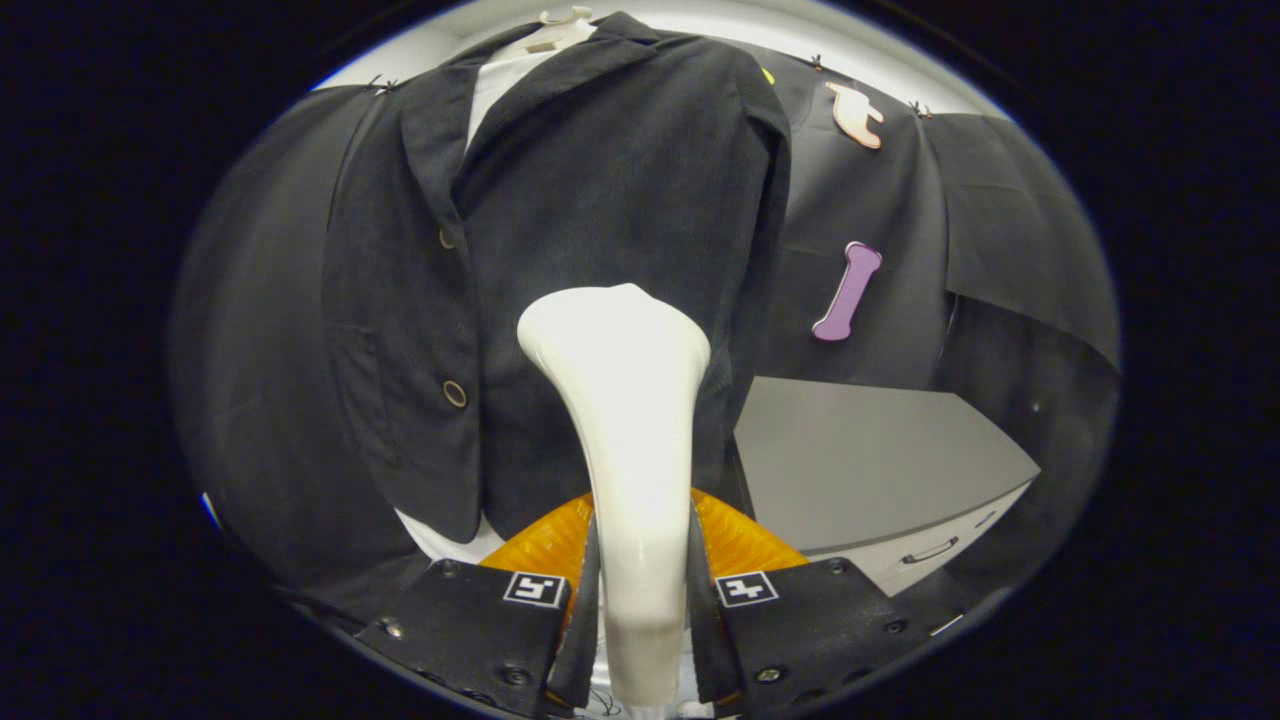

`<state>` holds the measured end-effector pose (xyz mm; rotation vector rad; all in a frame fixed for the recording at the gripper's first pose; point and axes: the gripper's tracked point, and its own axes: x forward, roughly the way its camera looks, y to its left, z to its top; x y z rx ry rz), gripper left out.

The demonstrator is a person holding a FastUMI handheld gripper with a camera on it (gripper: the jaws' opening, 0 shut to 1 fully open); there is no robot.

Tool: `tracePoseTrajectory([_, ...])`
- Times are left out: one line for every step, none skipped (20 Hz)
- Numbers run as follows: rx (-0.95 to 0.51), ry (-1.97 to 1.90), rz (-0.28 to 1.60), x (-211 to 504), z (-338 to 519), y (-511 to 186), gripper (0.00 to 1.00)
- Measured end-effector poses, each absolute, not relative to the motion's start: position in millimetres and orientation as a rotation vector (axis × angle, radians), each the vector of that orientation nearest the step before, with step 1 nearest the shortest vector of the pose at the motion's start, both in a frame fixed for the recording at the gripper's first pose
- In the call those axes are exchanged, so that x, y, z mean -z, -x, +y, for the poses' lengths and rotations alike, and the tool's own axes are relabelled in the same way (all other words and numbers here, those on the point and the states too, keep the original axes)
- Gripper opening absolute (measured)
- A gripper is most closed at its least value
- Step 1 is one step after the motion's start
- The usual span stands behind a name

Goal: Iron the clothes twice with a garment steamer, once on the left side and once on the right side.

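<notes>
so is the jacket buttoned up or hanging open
Buttoned, as far as shows: the dark jacket front panels overlap down the middle. The tongs are shut on the white steamer, which hides the lower front.

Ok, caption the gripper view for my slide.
Tongs shut on white plastic garment steamer, its head against the hanging dark jacket.

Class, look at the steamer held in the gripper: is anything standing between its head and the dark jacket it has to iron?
Nothing visible does. The gripper is shut on the white steamer, whose head rises just ahead of the fingers against the front of the dark jacket. The grey cabinet stands off to one side.
</notes>
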<state>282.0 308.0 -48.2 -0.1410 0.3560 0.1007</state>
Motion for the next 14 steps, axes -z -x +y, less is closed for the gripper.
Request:
tracePoseTrajectory([-0.101, 0.142, 0.358, 52.0, 307.9, -282.9, 0.41])
tracePoseTrajectory([-0.102, 0.148, 0.361, 55.0, 307.5, -283.1, 0.41])
tracePoseTrajectory([-0.104, 0.155, 0.363, 58.8, 307.6, -282.3, 0.41])
tracePoseTrajectory([-0.107, 0.162, 0.365, 63.3, 307.5, -281.7, 0.41])
tracePoseTrajectory([-0.109, 0.17, 0.366, 66.4, 308.6, -282.6, 0.41])
tracePoseTrajectory([-0.111, 0.174, 0.367, 69.4, 309.1, -283.2, 0.41])
tracePoseTrajectory([-0.111, 0.177, 0.366, 73.9, 309.2, -281.8, 0.41])
tracePoseTrajectory([-0.112, 0.183, 0.368, 77.0, 310.2, -281.0, 0.41])
tracePoseTrajectory([-0.113, 0.187, 0.369, 79.9, 310.0, -278.9, 0.41])
tracePoseTrajectory([-0.117, 0.191, 0.372, 84.2, 312.6, -278.9, 0.41])
tracePoseTrajectory([-0.12, 0.193, 0.374, 87.8, 314.0, -279.8, 0.41])
tracePoseTrajectory([-0.122, 0.195, 0.377, 90.2, 313.2, -280.5, 0.41])
tracePoseTrajectory([-0.123, 0.197, 0.382, 92.9, 313.9, -281.6, 0.41])
tracePoseTrajectory([-0.125, 0.193, 0.389, 96.9, 314.7, -282.4, 0.41])
